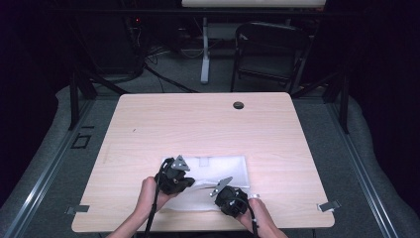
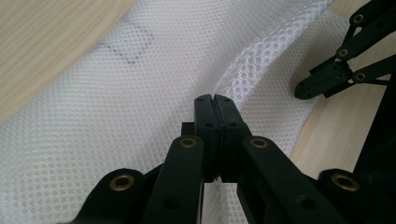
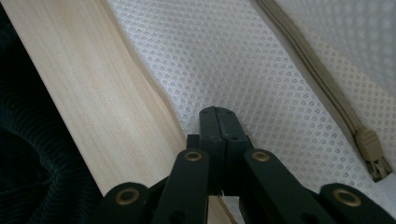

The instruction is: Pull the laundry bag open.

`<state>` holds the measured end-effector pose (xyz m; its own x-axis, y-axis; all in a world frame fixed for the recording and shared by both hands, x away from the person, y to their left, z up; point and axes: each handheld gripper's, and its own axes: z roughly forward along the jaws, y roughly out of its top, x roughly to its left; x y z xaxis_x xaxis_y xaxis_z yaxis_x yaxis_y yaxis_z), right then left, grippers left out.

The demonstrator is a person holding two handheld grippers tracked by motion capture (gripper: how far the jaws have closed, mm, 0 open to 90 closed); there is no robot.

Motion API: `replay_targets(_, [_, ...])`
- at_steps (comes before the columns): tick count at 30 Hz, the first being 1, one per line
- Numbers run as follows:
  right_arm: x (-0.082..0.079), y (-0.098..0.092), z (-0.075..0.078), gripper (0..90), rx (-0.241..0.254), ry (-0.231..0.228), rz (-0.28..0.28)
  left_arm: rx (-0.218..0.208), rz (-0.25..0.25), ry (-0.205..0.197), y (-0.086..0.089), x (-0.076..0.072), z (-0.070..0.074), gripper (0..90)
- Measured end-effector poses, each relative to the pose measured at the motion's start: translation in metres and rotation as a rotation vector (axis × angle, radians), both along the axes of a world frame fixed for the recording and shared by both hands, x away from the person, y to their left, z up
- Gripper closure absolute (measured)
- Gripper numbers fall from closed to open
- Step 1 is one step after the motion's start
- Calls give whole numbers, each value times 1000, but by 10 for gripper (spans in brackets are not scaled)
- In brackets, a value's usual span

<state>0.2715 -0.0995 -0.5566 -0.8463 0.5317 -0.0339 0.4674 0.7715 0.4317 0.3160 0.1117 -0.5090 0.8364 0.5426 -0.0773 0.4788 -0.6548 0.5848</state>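
At table's near edge, both tongs (image 1: 184,179) (image 1: 224,191) low, pinched shut on white mesh bag (image 1: 225,168).

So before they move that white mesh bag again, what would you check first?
1. Left gripper shut on mesh bag: ok, a fold sits between its jaws.
2. Right gripper shut on the bag: ok, at its edge.
3. Zipper closed: cannot tell.
4. Bag flat: not ok, a fold is raised at the left gripper.
5. Bag lies on table: ok.
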Motion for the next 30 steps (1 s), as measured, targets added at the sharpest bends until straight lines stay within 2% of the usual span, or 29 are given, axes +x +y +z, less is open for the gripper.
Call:
replay_targets(6, [0,-1,0,900,3,15,1,-15,13,13,2,7,8,896])
replay_targets(20, [1,-4,1,900,9,36,-4,-16,46,-8,1,25,22,896])
replay_targets(28, [1,-5,1,900,6,51,-2,20,60,-31,-3,40,34,897])
replay_targets(30, [1,-5,1,900,21,57,-6,30,66,-42,-4,44,38,897])
